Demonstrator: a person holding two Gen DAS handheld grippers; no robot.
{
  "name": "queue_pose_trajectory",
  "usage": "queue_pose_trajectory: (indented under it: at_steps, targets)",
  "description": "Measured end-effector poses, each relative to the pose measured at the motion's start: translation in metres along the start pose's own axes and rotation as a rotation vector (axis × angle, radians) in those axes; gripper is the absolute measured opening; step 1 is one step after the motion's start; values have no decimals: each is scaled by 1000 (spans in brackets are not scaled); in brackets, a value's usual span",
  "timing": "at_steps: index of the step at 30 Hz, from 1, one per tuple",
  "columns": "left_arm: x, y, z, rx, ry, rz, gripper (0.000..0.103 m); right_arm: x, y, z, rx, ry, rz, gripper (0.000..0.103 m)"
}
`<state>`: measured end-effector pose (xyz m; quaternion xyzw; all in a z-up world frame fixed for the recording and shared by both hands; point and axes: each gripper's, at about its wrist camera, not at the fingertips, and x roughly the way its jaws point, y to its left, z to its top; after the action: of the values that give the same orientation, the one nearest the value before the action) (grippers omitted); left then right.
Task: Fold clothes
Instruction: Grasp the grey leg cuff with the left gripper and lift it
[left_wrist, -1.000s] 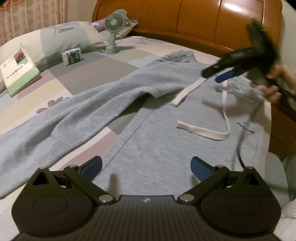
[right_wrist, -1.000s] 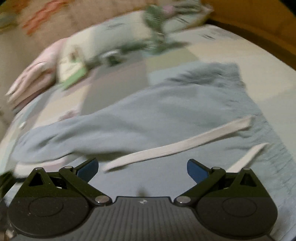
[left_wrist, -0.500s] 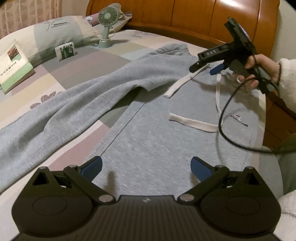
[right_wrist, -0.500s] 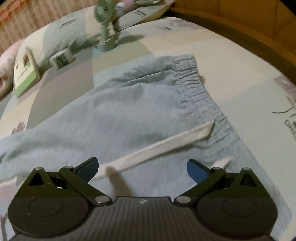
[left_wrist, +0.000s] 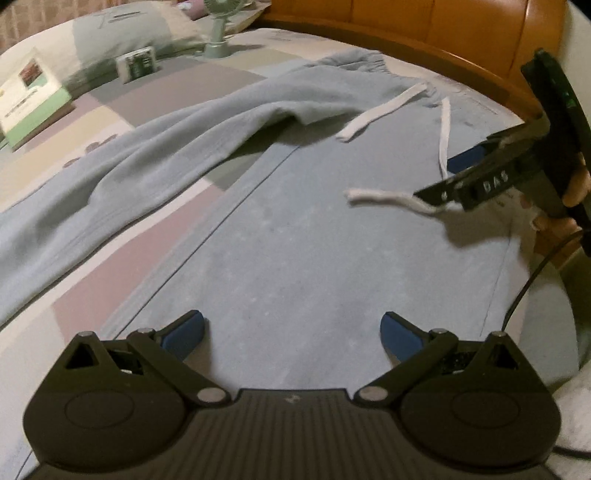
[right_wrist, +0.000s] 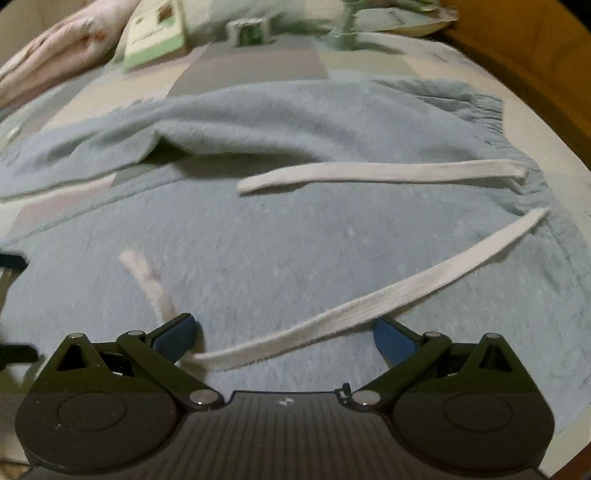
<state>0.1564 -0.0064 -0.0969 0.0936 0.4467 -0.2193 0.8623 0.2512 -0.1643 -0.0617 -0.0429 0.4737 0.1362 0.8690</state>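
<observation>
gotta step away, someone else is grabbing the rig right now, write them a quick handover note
Left tool: open, holding nothing, low over the near leg of the grey sweatpants.
Right tool: open, holding nothing, over the sweatpants with one white drawstring running between its fingers; the other drawstring lies flat further off.
Sweatpants: spread on the bed, waistband toward the wooden headboard, legs splayed apart.
Done: no fold visible.
Left: probably tidy the drawstrings, bring one leg over the other, then fold lengthwise.
</observation>
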Motion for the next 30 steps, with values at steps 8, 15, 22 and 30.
queue_pose_trajectory:
  at_steps: [8, 15, 22, 30]
  targets:
    - [-33, 48, -27, -126, -5, 103, 101, -2, 2, -7, 4, -45, -36, 103]
    - [-78, 135, -38, -349, -120, 264, 101, -5, 9, 3, 50, 5, -69, 103]
    - [-85, 240, -79, -749, -203, 215, 100, -29, 37, 7, 31, -58, 33, 103]
    - [-66, 294, -103, -950, -351, 77, 100, -48, 84, 29, -82, -118, 116, 103]
